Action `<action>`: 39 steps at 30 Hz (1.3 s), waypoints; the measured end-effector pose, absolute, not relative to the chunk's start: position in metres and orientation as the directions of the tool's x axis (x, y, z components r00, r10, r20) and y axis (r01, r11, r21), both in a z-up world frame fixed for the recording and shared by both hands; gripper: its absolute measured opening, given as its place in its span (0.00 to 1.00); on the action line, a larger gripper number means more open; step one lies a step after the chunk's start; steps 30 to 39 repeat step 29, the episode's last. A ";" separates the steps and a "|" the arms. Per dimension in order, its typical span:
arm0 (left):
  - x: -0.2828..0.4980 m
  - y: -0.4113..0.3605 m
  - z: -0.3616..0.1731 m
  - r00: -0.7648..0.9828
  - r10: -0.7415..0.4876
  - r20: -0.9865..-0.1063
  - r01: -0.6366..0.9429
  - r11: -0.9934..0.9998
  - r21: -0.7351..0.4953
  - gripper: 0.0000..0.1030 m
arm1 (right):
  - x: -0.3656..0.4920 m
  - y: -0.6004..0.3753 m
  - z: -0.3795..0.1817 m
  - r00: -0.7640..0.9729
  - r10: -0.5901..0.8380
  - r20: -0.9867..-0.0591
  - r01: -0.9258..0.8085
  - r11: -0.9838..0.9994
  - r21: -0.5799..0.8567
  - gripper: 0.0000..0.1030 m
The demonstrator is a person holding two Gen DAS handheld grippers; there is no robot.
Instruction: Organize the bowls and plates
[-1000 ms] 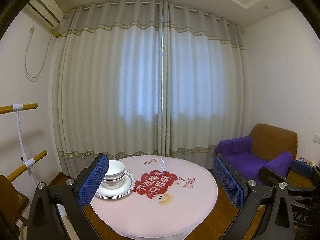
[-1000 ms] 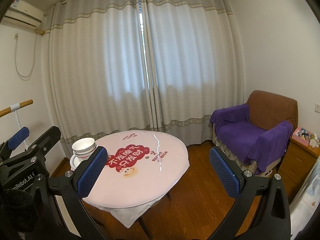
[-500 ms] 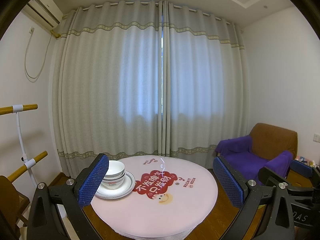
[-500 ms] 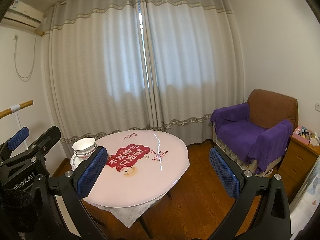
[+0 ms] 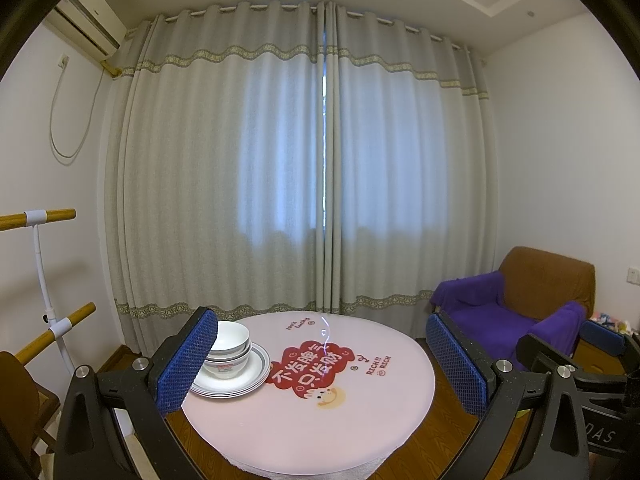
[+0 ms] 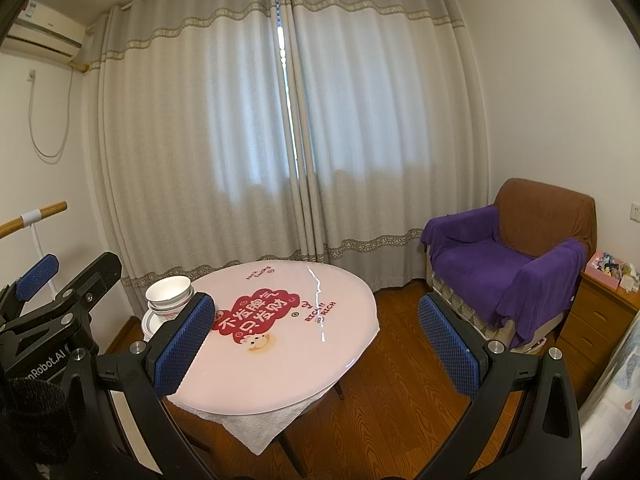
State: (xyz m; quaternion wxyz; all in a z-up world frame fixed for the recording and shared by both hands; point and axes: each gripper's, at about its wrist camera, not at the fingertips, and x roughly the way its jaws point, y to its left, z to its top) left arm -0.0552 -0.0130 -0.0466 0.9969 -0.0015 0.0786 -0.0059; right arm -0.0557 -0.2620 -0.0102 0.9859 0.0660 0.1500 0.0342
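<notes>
Readable print on tabletop and gripper bodies

"RICH!! RICH" and "100% lucky" on the pink tabletop (image 5: 360, 412), beside red Chinese characters; "nRobot.AI" on the left gripper (image 6: 38, 276) body; "DAS" on the right gripper (image 5: 600, 436) body. Bowl marks too small to read.

A stack of bowls (image 5: 230, 346) sits on a stack of plates (image 5: 248, 376) at the left edge of the round table (image 5: 320, 420). Curtains (image 5: 320, 160) hang behind the table. An armchair (image 6: 516, 264) stands to its right, with what seems a drawer cabinet (image 6: 596, 320) beside it.
</notes>
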 end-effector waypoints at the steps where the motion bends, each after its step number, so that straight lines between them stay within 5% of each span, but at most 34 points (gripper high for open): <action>1: -0.055 -0.013 -0.047 0.988 -0.012 -0.157 0.012 1.000 -0.003 0.99 | -0.056 -0.262 -0.010 0.952 0.088 -0.292 -0.048 0.989 0.141 1.00; 39: -0.056 -0.014 -0.047 0.987 -0.012 -0.159 0.012 1.000 0.000 0.99 | -0.060 -0.261 -0.010 0.952 0.084 -0.294 -0.043 0.989 0.143 1.00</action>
